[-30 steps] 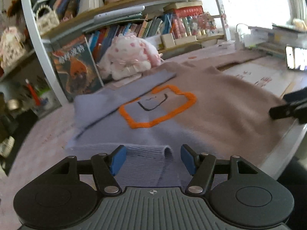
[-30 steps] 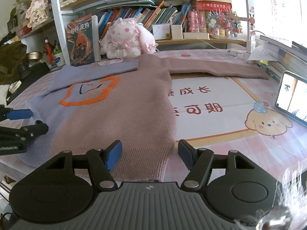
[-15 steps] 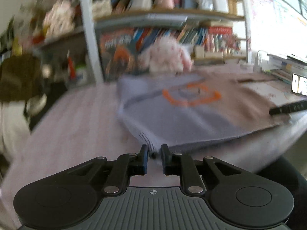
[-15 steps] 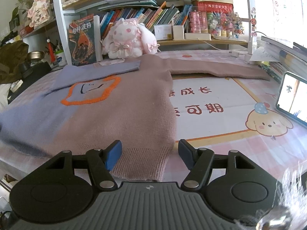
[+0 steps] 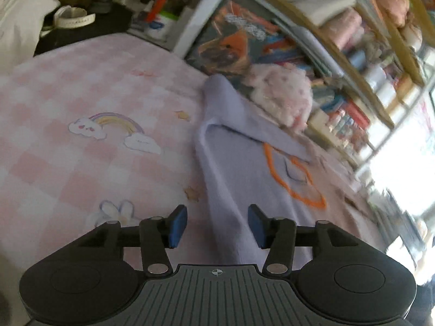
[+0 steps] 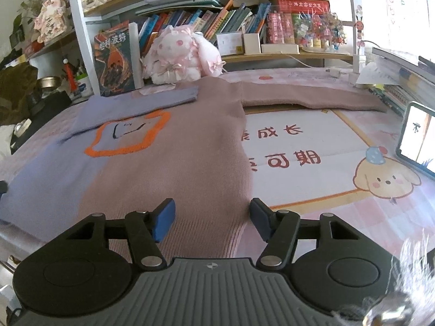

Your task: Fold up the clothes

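Observation:
A sweater (image 6: 168,163), lavender on the left and brown on the right with an orange outline (image 6: 127,135) on the chest, lies flat on the table. Its lavender sleeve (image 6: 141,103) is folded across the chest, and the brown sleeve (image 6: 307,97) stretches out to the right. My left gripper (image 5: 217,226), rolled sideways, straddles the sweater's lavender side edge (image 5: 231,217). Its jaws are opening and the pads stand off the cloth. My right gripper (image 6: 212,221) hovers over the brown hem corner (image 6: 206,233). Its jaws are closing slowly, still wide and not pressing the cloth.
A pink plush rabbit (image 6: 179,54) and a standing book (image 6: 117,62) sit at the back under the bookshelf (image 6: 244,27). A lit phone (image 6: 416,141) leans at the right edge. The pink checked mat (image 5: 81,163) lies left of the sweater.
My left gripper shut on the lavender hem corner, swung left while rolling over, and now its jaws have parted again. The lavender side lies spread further left. The right gripper stayed put.

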Demonstrator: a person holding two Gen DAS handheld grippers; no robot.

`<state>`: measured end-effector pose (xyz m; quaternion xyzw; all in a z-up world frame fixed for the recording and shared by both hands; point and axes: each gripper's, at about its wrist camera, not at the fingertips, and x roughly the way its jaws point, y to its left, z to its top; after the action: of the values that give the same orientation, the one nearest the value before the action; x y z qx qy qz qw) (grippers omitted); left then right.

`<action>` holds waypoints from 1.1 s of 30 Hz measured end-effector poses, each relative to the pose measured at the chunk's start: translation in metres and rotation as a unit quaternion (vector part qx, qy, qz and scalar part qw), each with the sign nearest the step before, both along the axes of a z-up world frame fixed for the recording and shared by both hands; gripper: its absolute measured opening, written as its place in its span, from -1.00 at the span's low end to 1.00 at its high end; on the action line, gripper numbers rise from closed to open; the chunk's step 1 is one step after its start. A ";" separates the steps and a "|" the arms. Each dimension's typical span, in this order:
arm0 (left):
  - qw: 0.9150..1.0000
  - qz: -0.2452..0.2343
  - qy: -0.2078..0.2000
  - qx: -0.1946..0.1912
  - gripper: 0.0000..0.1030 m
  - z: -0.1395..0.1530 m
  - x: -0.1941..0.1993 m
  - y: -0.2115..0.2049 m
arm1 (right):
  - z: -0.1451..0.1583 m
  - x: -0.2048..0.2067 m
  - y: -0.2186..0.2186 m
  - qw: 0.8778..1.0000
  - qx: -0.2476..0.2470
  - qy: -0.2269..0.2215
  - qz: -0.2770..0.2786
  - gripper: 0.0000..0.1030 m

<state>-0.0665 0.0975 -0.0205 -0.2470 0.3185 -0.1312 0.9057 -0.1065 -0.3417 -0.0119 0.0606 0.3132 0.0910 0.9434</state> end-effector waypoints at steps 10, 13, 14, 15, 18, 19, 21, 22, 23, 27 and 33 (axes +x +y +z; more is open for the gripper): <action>0.999 0.034 -0.033 -0.006 -0.93 -0.011 -0.010 0.016 | -0.002 0.026 0.005 1.000 -0.002 0.004 0.008 -0.71; 0.998 0.046 -0.027 0.038 -0.92 -0.012 -0.014 0.023 | -0.002 0.030 0.020 0.999 0.000 0.006 0.042 -0.75; 0.998 0.048 -0.026 0.038 -0.92 -0.011 -0.014 0.026 | -0.002 0.030 0.026 0.999 -0.002 0.005 0.051 -0.75; 0.998 0.051 -0.024 0.038 -0.91 -0.011 -0.013 0.029 | -0.002 0.030 0.034 0.998 -0.008 0.003 0.058 -0.76; 0.998 0.054 -0.024 0.029 -0.89 -0.012 -0.010 0.035 | -0.003 0.029 0.044 0.998 -0.015 -0.006 0.061 -0.76; 0.998 0.054 -0.025 0.025 -0.88 -0.013 -0.008 0.037 | -0.003 0.030 0.045 0.998 -0.013 -0.006 0.060 -0.76; 0.997 0.052 -0.029 0.040 -0.87 -0.012 -0.005 0.034 | -0.003 0.031 0.045 0.998 -0.010 -0.007 0.057 -0.76; 0.997 0.051 -0.030 0.049 -0.87 -0.011 -0.005 0.032 | -0.003 0.031 0.045 0.998 -0.010 -0.008 0.056 -0.76; 0.997 0.051 -0.031 0.058 -0.86 -0.010 -0.004 0.030 | -0.003 0.031 0.046 0.998 -0.012 -0.008 0.056 -0.76; 0.993 0.058 -0.039 0.096 -0.74 -0.002 -0.011 0.024 | -0.003 0.030 0.046 0.998 -0.014 -0.008 0.053 -0.72; 0.982 0.056 -0.100 0.149 -0.32 0.027 -0.027 0.008 | 0.006 0.023 0.040 0.999 -0.022 -0.023 0.041 -0.22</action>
<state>-0.0937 0.1055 0.0069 -0.1123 0.2285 -0.0557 0.9655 -0.0832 -0.3012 -0.0056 0.0245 0.2959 0.1237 0.9468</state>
